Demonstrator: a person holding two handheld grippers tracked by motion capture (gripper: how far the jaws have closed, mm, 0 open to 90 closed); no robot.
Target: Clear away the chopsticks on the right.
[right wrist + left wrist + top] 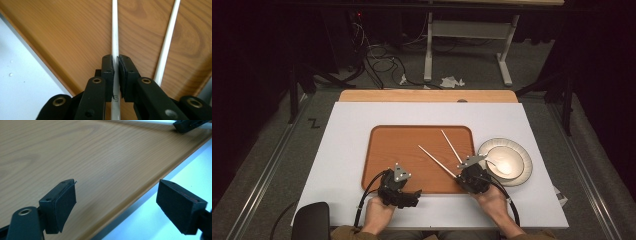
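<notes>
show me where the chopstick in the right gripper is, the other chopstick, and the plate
gripped chopstick (115, 30), right gripper view, on its shaft above the pads
other chopstick (167, 40), right gripper view, mid-shaft
plate (526, 162), high view, on its right rim

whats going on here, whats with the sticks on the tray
A person is working two handheld grippers over a wooden tray. The right gripper is shut on one white chopstick over the tray, while the second chopstick lies just beside it, outside the jaws. The left gripper sits open over the tray's near edge, holding nothing. A plate with a white spoon sits to the tray's right.
</notes>
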